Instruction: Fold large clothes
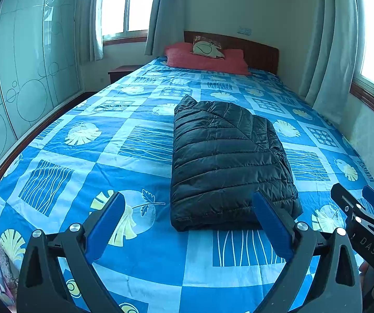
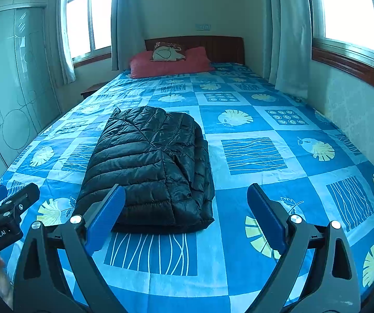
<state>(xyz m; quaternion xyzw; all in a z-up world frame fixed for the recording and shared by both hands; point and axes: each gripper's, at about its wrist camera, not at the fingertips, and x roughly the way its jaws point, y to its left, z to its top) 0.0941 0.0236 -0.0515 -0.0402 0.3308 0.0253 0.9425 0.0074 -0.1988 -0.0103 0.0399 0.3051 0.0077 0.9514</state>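
Your left gripper and right gripper both hang released over the near end of the bed, jaws spread wide and gripping nothing. Just past them, the black puffer jacket lies folded into a compact bundle on the blue patterned sheet. Farther off, a red pillow rests against the wooden headboard.
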